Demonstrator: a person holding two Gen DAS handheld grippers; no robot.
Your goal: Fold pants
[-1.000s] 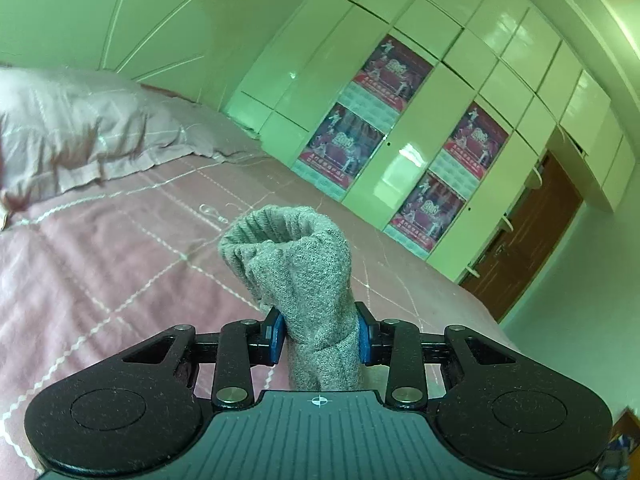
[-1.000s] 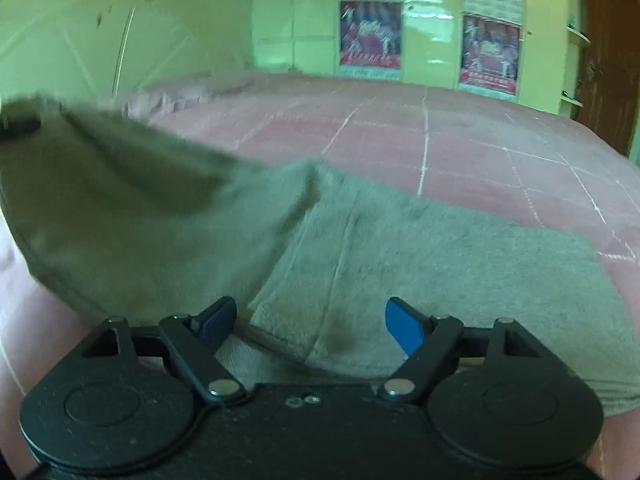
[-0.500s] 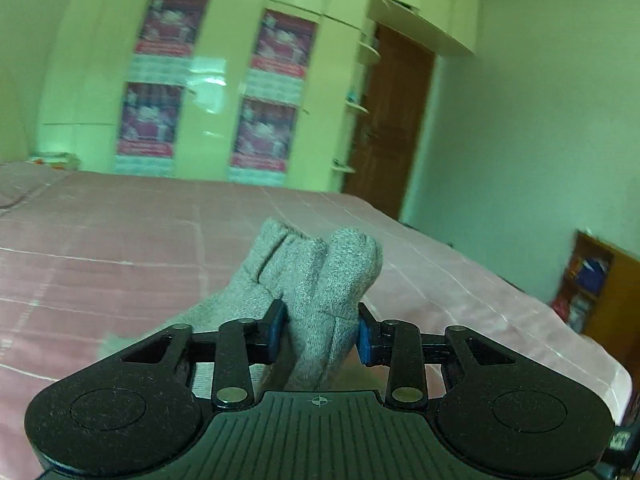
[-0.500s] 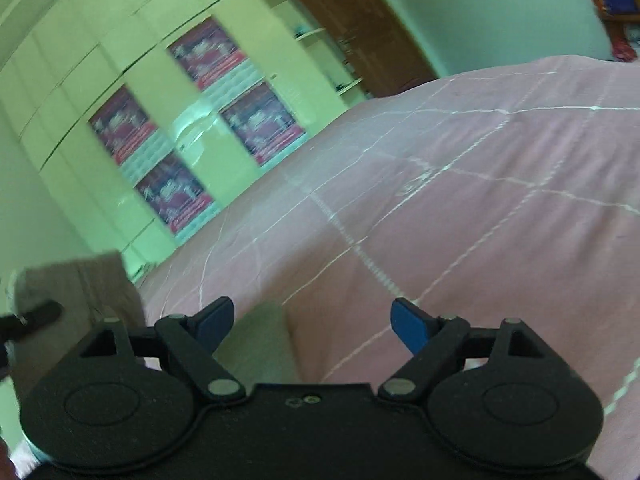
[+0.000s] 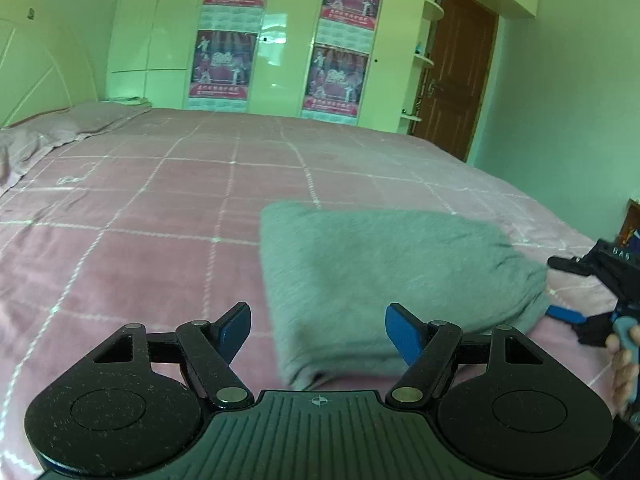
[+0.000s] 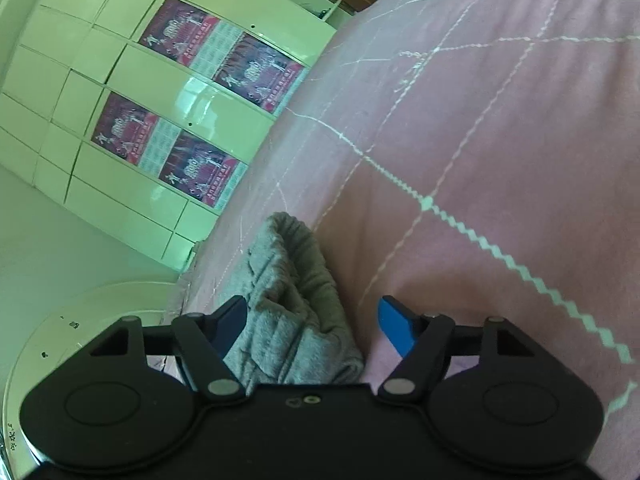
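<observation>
Item: grey pants (image 5: 384, 276), knit, folded into a thick rectangular bundle lying flat on the pink checked bedspread (image 5: 140, 216), toward the near right part of the bed. Left gripper (image 5: 318, 330): jaws wide, holding nothing, hovering over the bundle's near edge. Right gripper (image 6: 310, 326): jaws wide, a bunched end of the fabric lying between them, not clamped; it sits at the bundle's right edge. Handling, by judgement: light, soft, limp, not fragile; layers likely to slide and sag if lifted at one point. Best taken at the thick folded edges or corners, pinching every layer together. Pillow (image 5: 80, 122) at far left corner.
</observation>
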